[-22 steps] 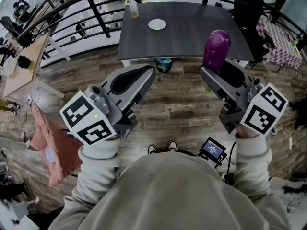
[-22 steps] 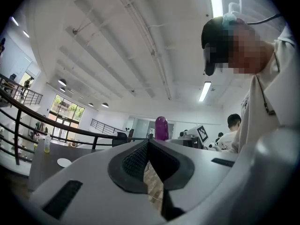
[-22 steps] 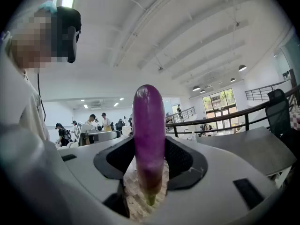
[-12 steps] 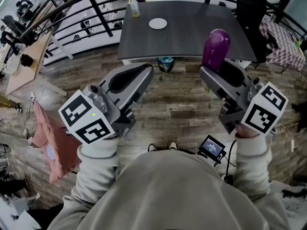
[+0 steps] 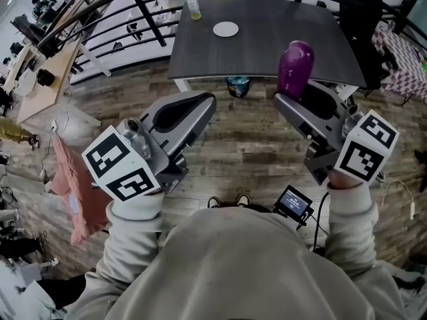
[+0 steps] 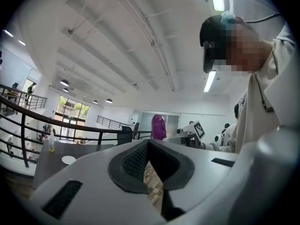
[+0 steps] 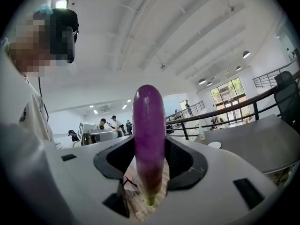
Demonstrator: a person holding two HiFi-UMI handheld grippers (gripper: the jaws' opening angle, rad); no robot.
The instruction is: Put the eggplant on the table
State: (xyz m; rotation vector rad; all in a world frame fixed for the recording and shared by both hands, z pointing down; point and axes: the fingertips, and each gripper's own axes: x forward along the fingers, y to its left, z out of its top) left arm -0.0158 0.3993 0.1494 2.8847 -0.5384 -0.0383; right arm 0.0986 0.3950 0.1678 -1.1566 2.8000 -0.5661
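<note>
A purple eggplant [image 5: 295, 69] stands upright, stem end down, with my right gripper [image 5: 301, 100] shut on its lower part. In the right gripper view the eggplant [image 7: 149, 139] fills the gap between the dark pads [image 7: 183, 161]. It is in the air over the wooden floor, short of the dark grey table [image 5: 267, 45] ahead. My left gripper [image 5: 202, 105] is held level beside it at the left, shut with nothing in it. In the left gripper view the eggplant [image 6: 158, 126] shows off to the right.
On the table are a small white plate [image 5: 225, 29] and a bottle [image 5: 194, 7] at the far left corner. A teal bin [image 5: 238, 85] sits under the table's near edge. A black chair [image 5: 360, 12] stands at the right, a black railing [image 5: 143, 15] at the left.
Only the head view has shifted a little, so the table sits slightly further right. Both grippers and the eggplant keep their places.
</note>
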